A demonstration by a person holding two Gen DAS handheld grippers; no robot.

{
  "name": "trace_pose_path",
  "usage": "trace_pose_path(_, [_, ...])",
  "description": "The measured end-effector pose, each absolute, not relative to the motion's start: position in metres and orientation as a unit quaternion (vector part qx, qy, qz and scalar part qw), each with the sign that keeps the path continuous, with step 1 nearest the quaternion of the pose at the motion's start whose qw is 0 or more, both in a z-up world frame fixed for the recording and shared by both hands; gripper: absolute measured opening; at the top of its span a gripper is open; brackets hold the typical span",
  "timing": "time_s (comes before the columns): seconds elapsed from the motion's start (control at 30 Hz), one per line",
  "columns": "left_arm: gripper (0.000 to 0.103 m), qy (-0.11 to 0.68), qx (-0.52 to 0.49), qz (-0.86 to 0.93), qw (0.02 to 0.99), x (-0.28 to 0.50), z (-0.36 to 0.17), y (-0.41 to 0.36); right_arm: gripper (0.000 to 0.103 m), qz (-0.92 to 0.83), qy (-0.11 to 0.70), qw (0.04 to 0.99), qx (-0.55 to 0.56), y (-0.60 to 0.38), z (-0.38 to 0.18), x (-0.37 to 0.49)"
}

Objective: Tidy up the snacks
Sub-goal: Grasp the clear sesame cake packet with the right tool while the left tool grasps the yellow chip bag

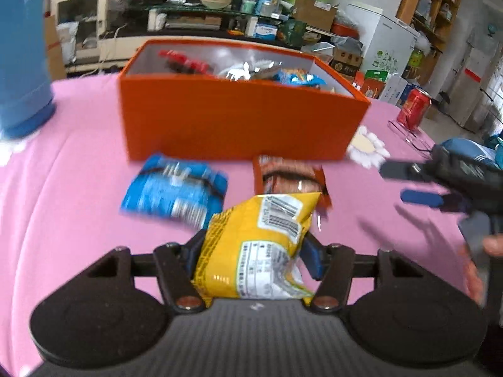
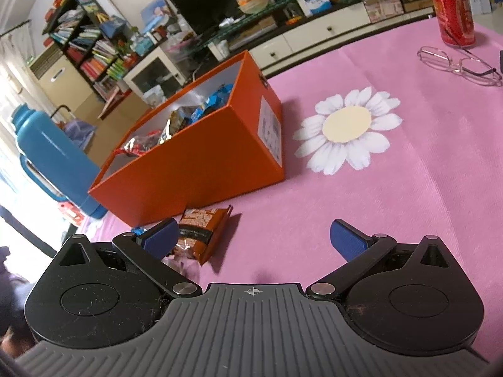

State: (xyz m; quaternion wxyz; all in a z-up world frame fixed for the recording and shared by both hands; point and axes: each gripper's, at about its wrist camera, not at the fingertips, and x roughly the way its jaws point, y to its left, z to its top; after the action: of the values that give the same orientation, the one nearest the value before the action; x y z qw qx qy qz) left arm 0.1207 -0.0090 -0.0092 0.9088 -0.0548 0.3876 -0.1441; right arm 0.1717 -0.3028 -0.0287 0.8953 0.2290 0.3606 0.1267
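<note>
Left wrist view: the yellow snack packet is shown clamped between the 2 fingers of the left gripper, lifted clear of the pink tablecloth and just in front of the orange box, whose open top already contains several packets. The packet is judged to be light, soft and crinkly, with a slick film surface; its contents are probably fragile, so moderate clamping force is advised, and a hold across the packet body or along a sealed edge is preferred. The jaws are closed onto the packet's lower half, with its upper end projecting forward. 2 further packets lie on the cloth in front of the box: a blue packet and a brown packet, the latter nearly touching the box wall. In the right wrist view, the right gripper is seen spread wide and empty, with the brown packet just beside its left finger, near the box's front corner.
</note>
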Motion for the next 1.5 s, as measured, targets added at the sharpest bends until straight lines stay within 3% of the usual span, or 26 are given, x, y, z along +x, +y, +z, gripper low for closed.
trace_pose_path(0.1, [0.061, 0.393, -0.05, -0.109, 0.912, 0.094, -0.02, 0.001, 0.094, 0.127, 0.37, 0.895, 0.216, -0.298, -0.032, 0.172])
trace_pose_path(0.2, [0.073, 0.404, -0.056, -0.079, 0.909, 0.09, -0.027, 0.011, 0.094, 0.128, 0.381, 0.893, 0.202, -0.293, -0.037, 0.173])
trace_pose_path(0.3, [0.079, 0.383, -0.091, -0.074, 0.916, 0.088, -0.014, 0.027, 0.094, 0.14, 0.383, 0.894, 0.184, -0.281, -0.038, 0.171])
trace_pose_path(0.33, [0.083, 0.37, -0.099, -0.072, 0.921, 0.084, -0.01, 0.033, 0.094, 0.149, 0.38, 0.896, 0.176, -0.273, -0.036, 0.169])
trace_pose_path(0.37, [0.097, 0.36, -0.104, -0.067, 0.925, 0.083, -0.006, 0.038, 0.094, 0.161, 0.377, 0.897, 0.167, -0.264, -0.033, 0.168])
trace_pose_path(0.4, [0.103, 0.347, -0.107, -0.055, 0.93, 0.08, -0.004, 0.043, 0.094, 0.174, 0.375, 0.898, 0.153, -0.251, -0.031, 0.167])
trace_pose_path(0.7, [0.103, 0.364, -0.172, -0.045, 0.914, 0.08, -0.021, 0.084, 0.094, 0.176, 0.387, 0.903, 0.07, -0.163, -0.039, 0.179])
trace_pose_path(0.97, [0.103, 0.353, -0.215, -0.053, 0.909, 0.076, -0.02, 0.099, 0.093, 0.111, 0.369, 0.923, -0.006, -0.161, -0.049, 0.178])
trace_pose_path(1.5, [0.103, 0.368, -0.101, -0.127, 0.915, 0.079, -0.025, 0.052, 0.094, 0.111, 0.371, 0.922, -0.019, -0.232, -0.045, 0.142])
